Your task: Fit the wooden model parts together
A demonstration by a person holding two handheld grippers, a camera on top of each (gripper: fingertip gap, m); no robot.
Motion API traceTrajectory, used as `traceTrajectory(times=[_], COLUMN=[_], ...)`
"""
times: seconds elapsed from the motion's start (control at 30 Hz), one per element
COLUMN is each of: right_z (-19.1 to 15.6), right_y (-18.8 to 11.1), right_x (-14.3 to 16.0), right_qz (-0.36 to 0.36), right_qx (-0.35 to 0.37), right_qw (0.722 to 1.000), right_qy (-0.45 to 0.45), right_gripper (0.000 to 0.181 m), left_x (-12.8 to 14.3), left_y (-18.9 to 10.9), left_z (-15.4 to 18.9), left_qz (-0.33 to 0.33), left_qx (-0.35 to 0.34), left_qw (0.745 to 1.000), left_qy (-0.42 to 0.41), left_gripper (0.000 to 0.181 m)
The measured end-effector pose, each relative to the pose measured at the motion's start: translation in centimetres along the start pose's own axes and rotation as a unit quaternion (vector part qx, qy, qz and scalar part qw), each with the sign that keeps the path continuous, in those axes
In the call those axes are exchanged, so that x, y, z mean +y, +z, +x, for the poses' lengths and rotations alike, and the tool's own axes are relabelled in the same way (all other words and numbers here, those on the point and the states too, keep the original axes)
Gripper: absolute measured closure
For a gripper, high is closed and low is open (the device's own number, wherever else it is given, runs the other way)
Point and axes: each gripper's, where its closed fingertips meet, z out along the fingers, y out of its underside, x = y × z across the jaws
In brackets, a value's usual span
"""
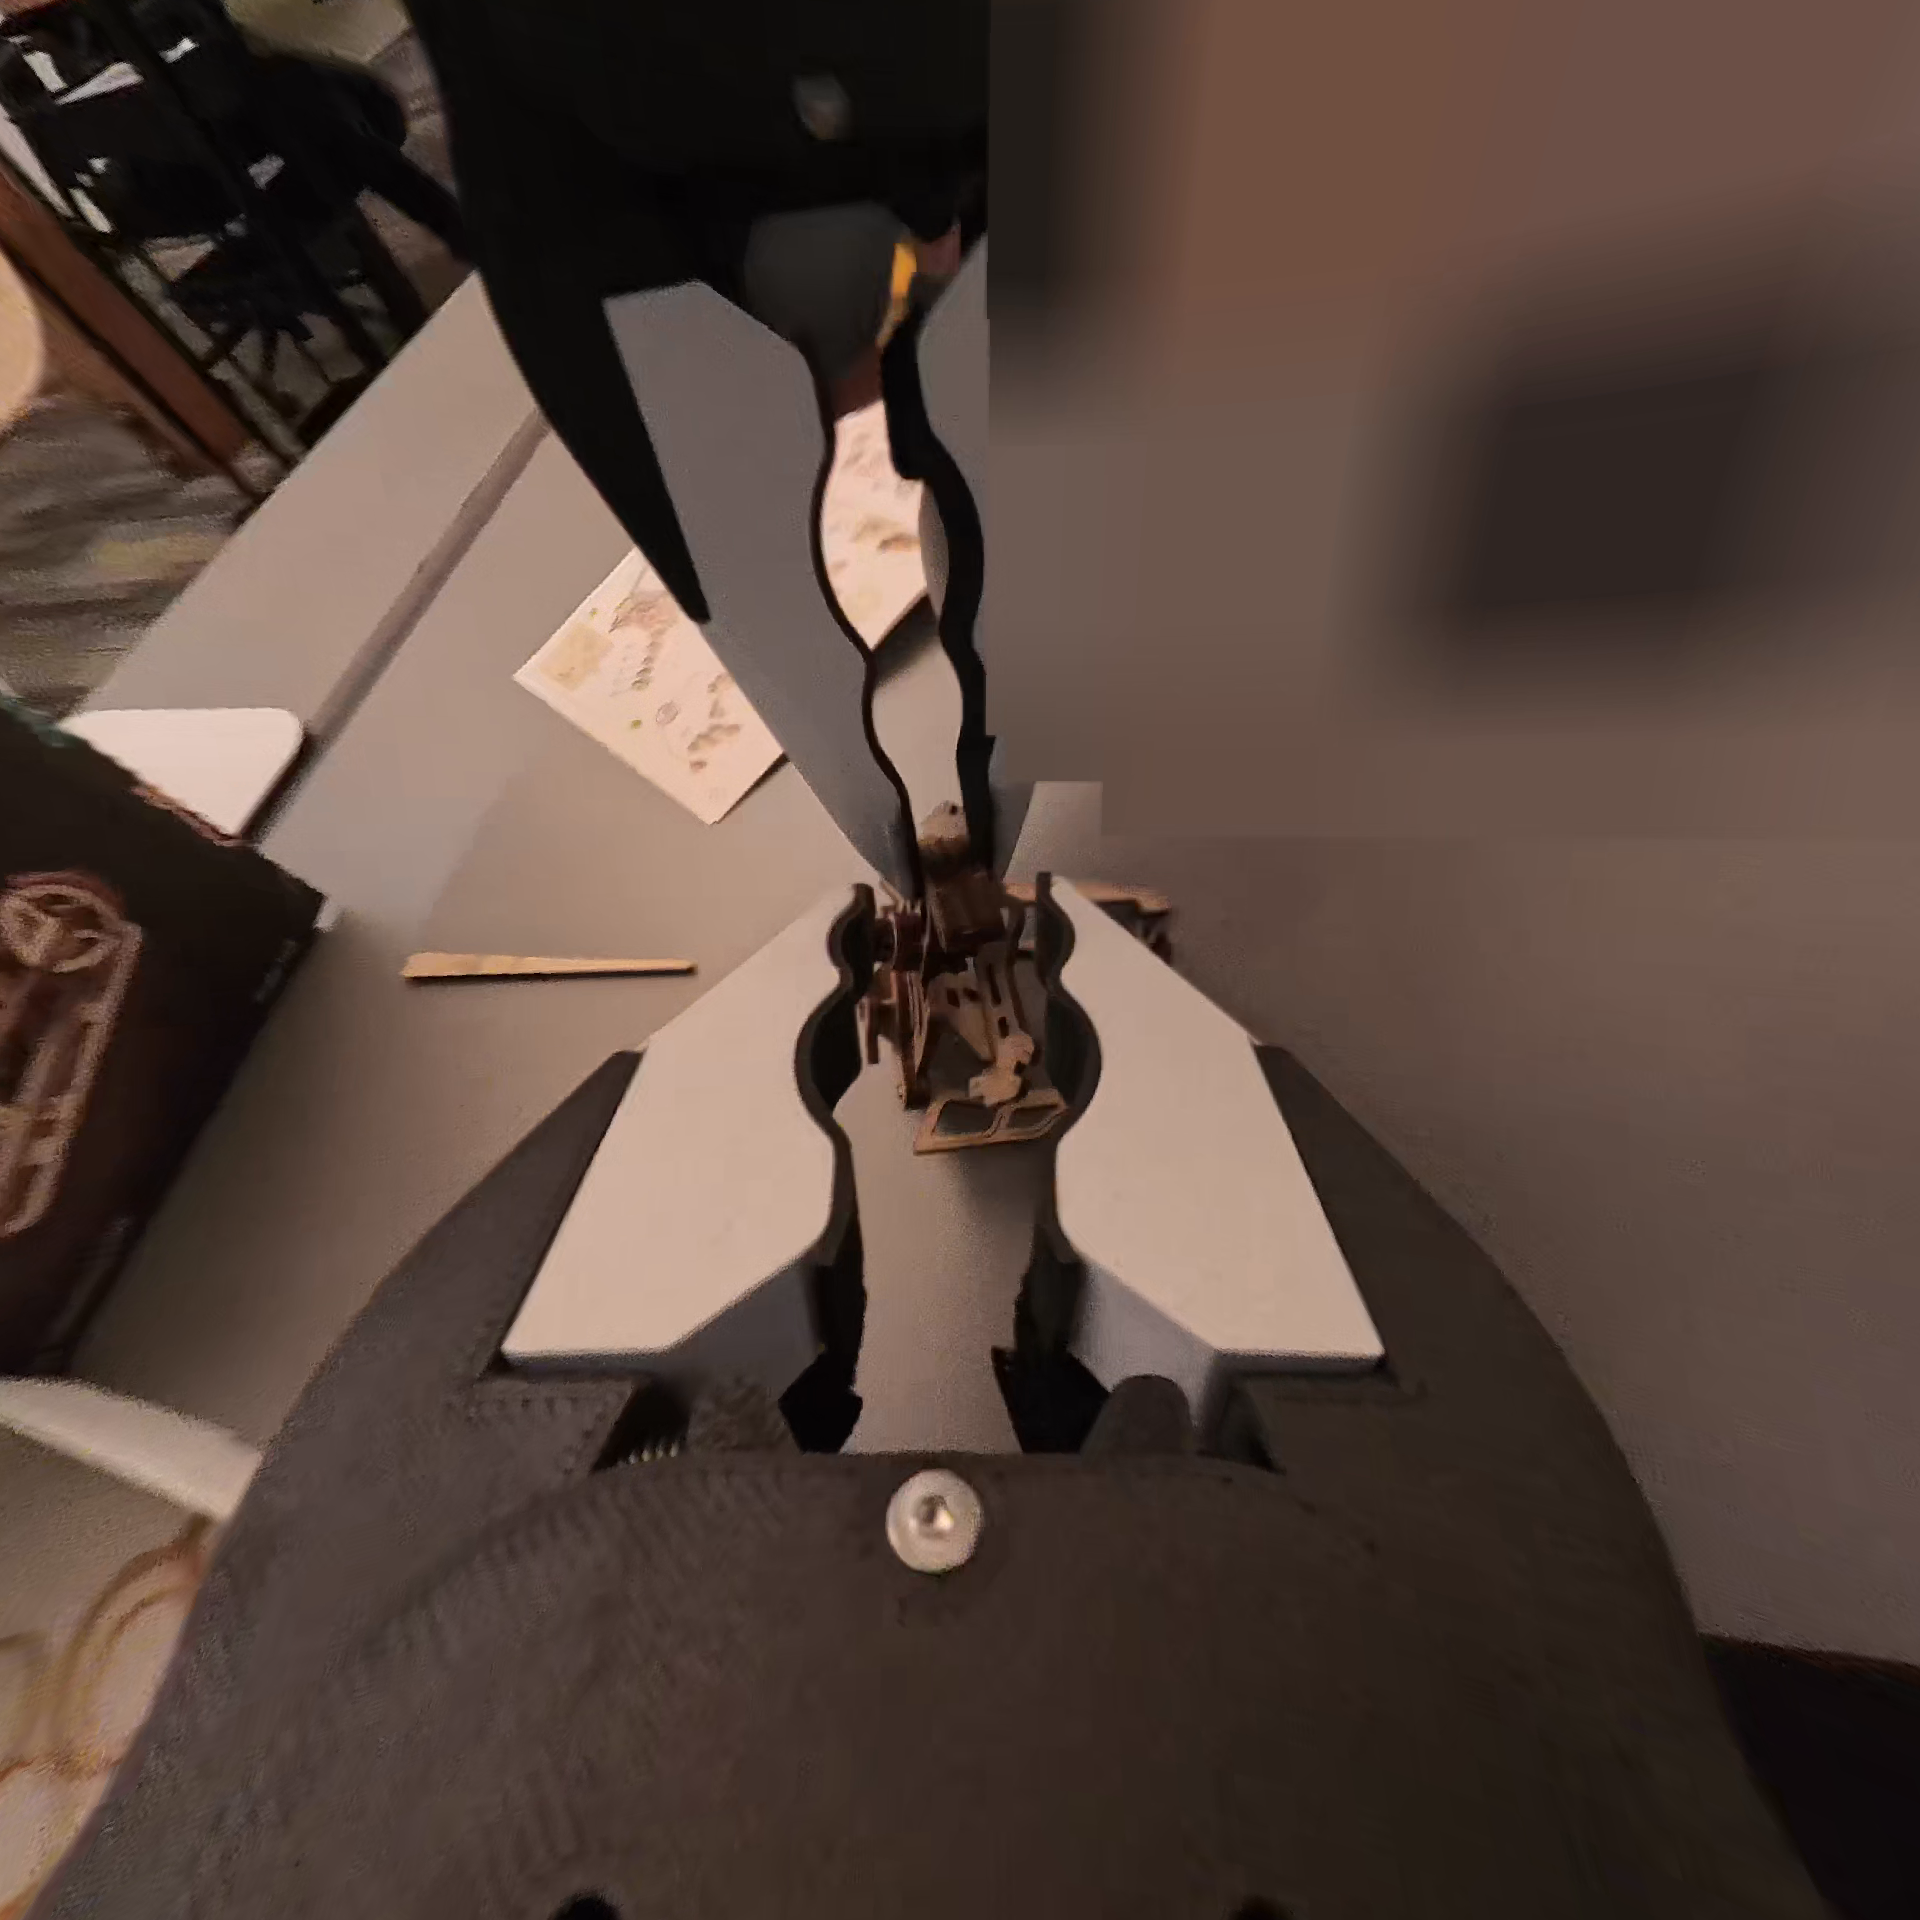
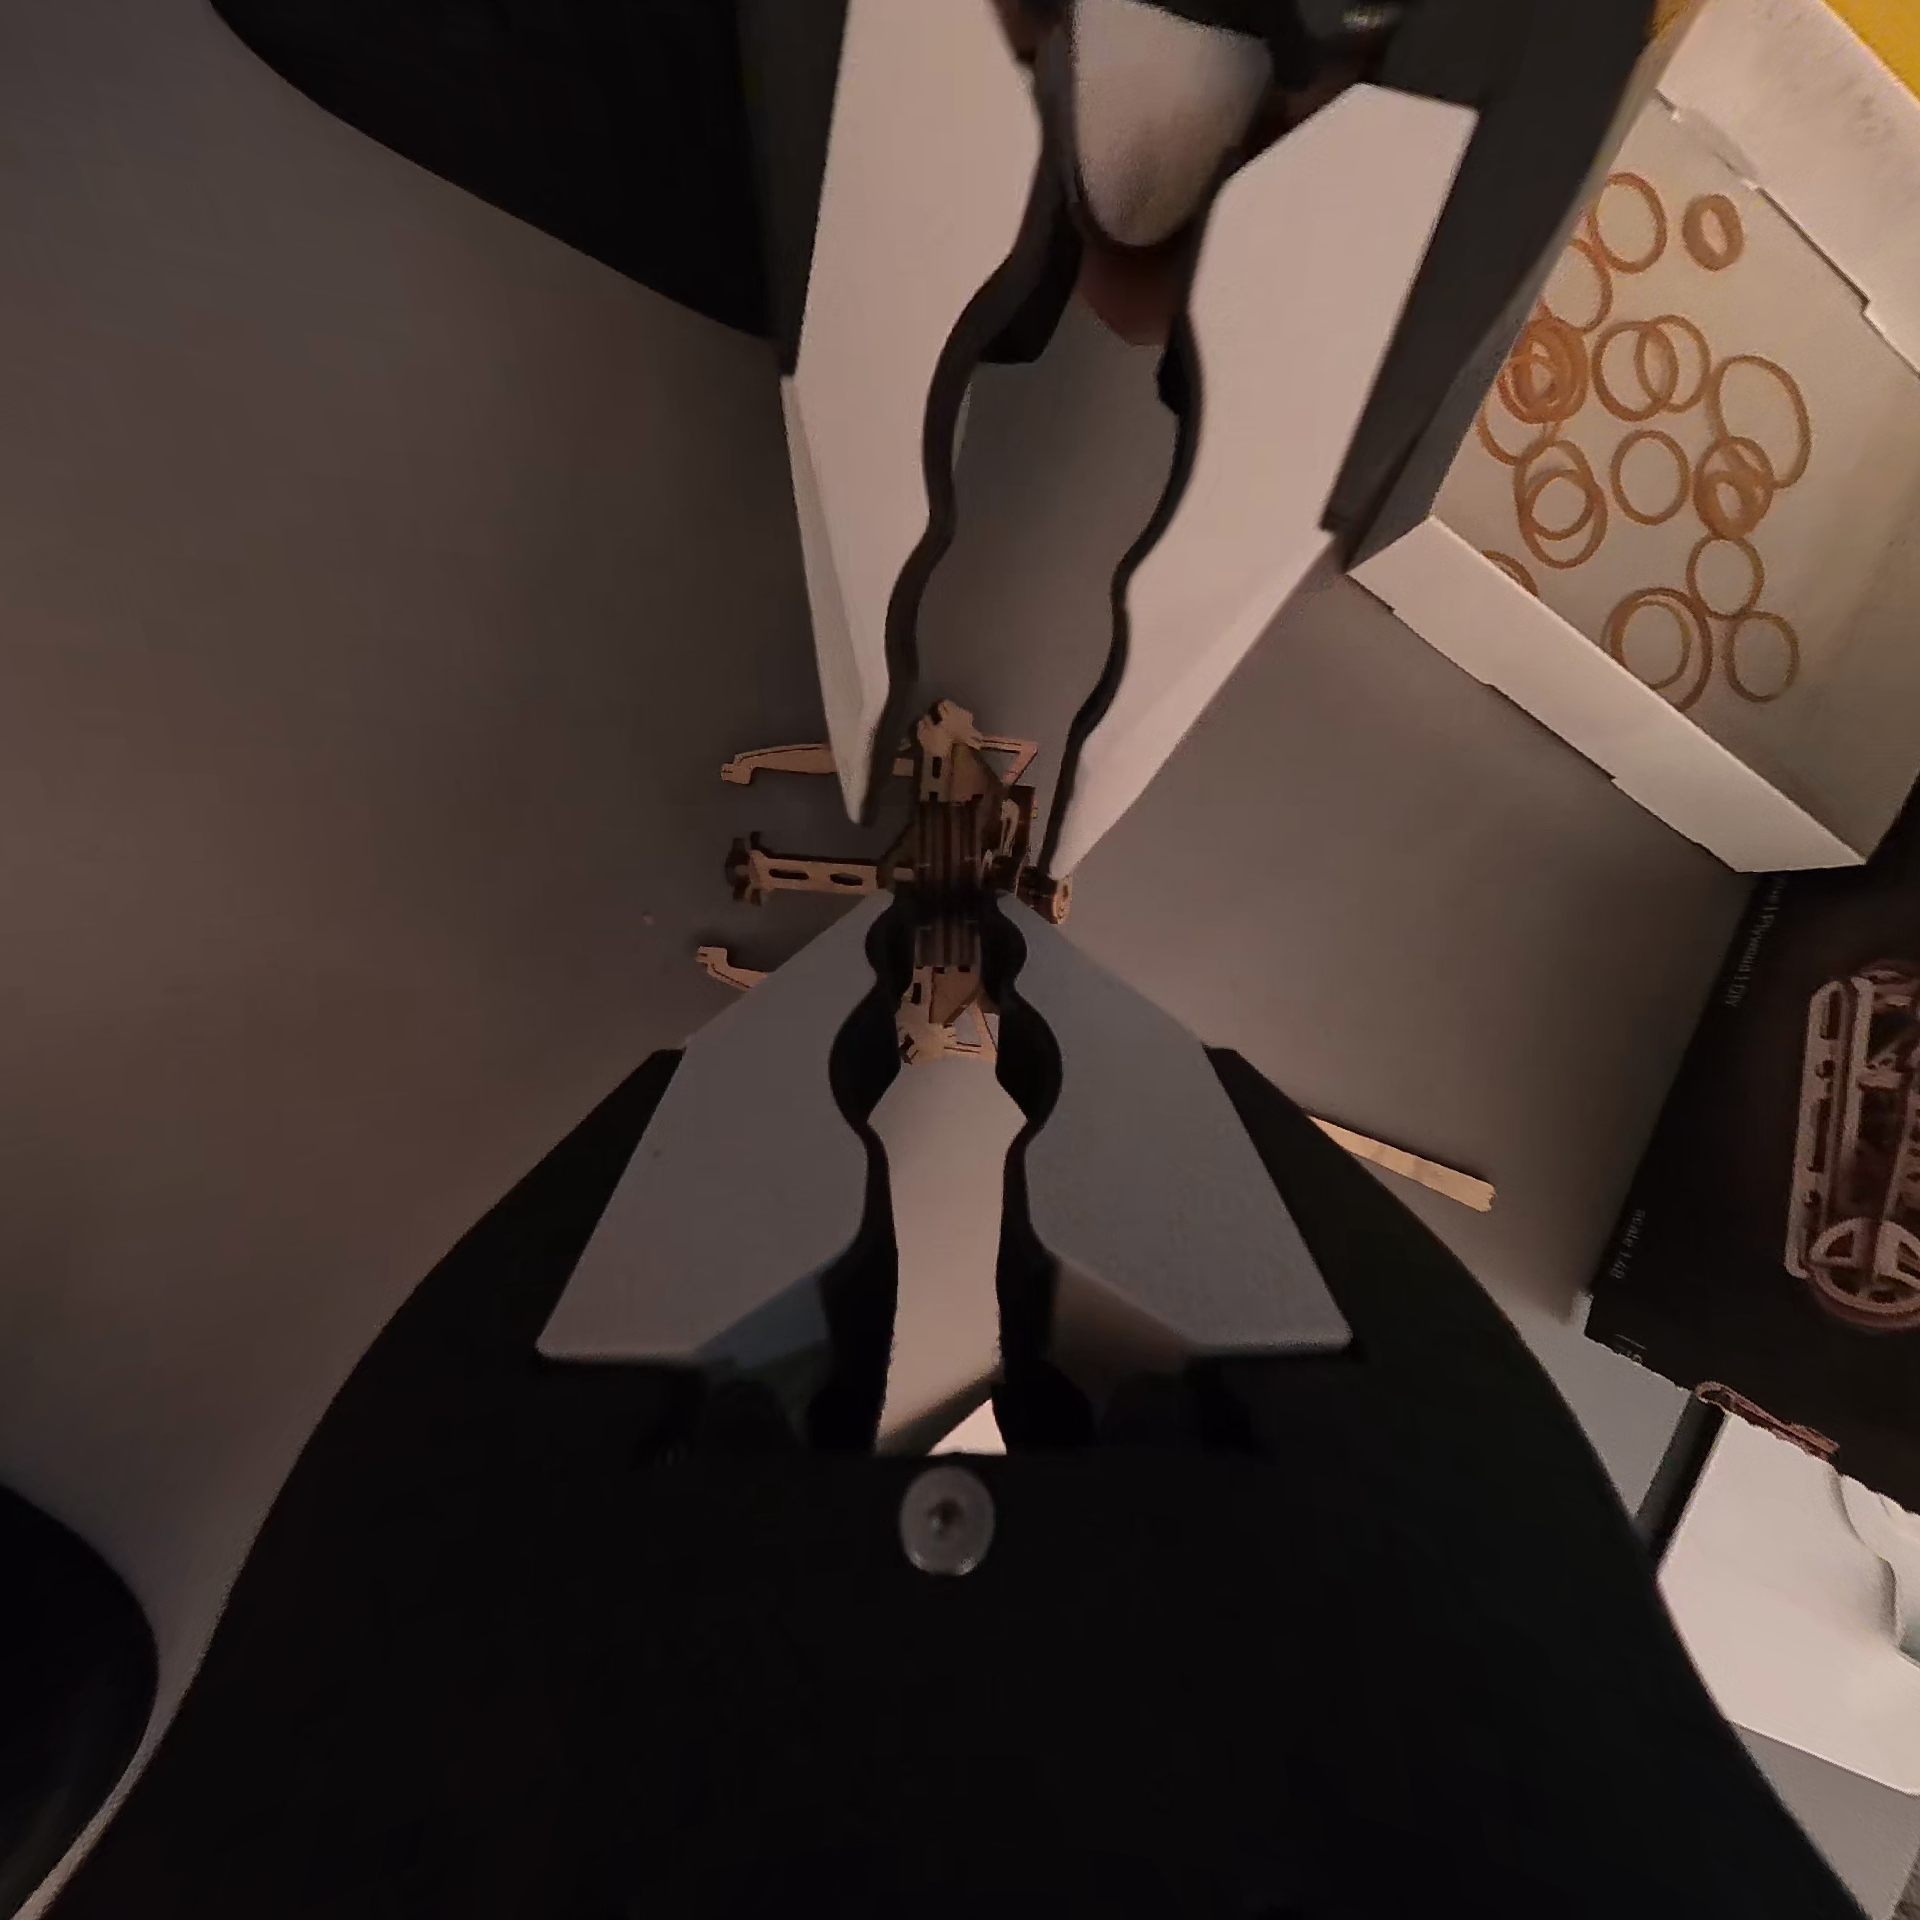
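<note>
Your left claw (image 1: 951, 920) and right claw (image 2: 948, 935) meet tip to tip over the grey worktop (image 1: 582, 1049), both pinching the same small wooden model (image 2: 951, 831) from opposite ends, jaws narrowed onto it. Loose wooden parts (image 2: 800, 868) lie just beside it. A wooden stick (image 1: 545, 966) sits near your left claw, with an instruction sheet (image 1: 644, 696) beyond. A dark box (image 2: 1787, 1122) and a white box of rubber bands (image 2: 1652, 468) crowd the edge.

Bare tabletop (image 2: 364, 623) lies open beside the wooden model (image 2: 951, 831); white box of rubber bands (image 2: 1621, 665) and dark kit box (image 2: 1766, 1122) crowd the other side.
</note>
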Motion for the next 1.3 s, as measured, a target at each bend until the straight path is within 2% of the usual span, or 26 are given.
traceTrajectory(times=[0.1, 0.2, 0.37, 0.53, 0.67, 0.8, 0.93, 1.1, 1.23, 1.3], right_z=[0.2, 0.4, 1.1, 1.4, 1.8, 0.8, 0.5, -0.2, -1.3, -1.7], right_y=[0.1, 0.1, 0.1, 0.3, -0.5, -2.1, -2.1, -2.0, -1.9, -1.7], right_x=[-0.1, 0.0, 0.1, 0.3, 0.9, 1.5, 2.4, 1.3, 0.8, 0.8], right_qz=[-0.001, -0.008, -0.02, -0.032, -0.017, 0.045, 0.086, 0.132, 0.129, 0.129], right_qx=[0.015, 0.031, 0.076, 0.1, 0.112, 0.081, 0.075, 0.09, 0.078, 0.078], right_qw=[1.0, 0.999, 0.997, 0.994, 0.994, 0.996, 0.993, 0.987, 0.989, 0.989], right_qy=[0.0, -0.005, -0.022, -0.02, -0.008, 0.008, 0.024, 0.002, 0.001, 0.001], right_gripper=[0.171, 0.17, 0.17, 0.17, 0.161, 0.157, 0.151, 0.145, 0.142, 0.142], left_x=[1.3, 1.3, 1.4, 1.6, 1.7, 1.7, 1.3, 0.1, -1.0, -0.9], left_y=[0.6, 1.0, 0.9, 0.9, 0.8, 0.6, 0.6, 0.4, 0.2, 0.2], left_z=[-0.3, -0.3, -1.0, -1.3, -1.4, -1.4, -1.2, -0.6, 0.4, 0.6], left_qz=[-0.057, -0.059, -0.062, -0.065, -0.061, -0.056, -0.042, -0.008, 0.027, 0.026], left_qx=[-0.049, -0.074, -0.083, -0.101, -0.101, -0.097, -0.082, -0.053, -0.017, -0.016], left_qw=[0.995, 0.99, 0.991, 0.988, 0.989, 0.991, 0.994, 0.998, 0.999, 0.999], left_qy=[0.065, 0.105, 0.083, 0.096, 0.087, 0.077, 0.059, 0.016, -0.03, -0.024], left_gripper=[0.161, 0.169, 0.17, 0.17, 0.171, 0.171, 0.171, 0.171, 0.172, 0.171])
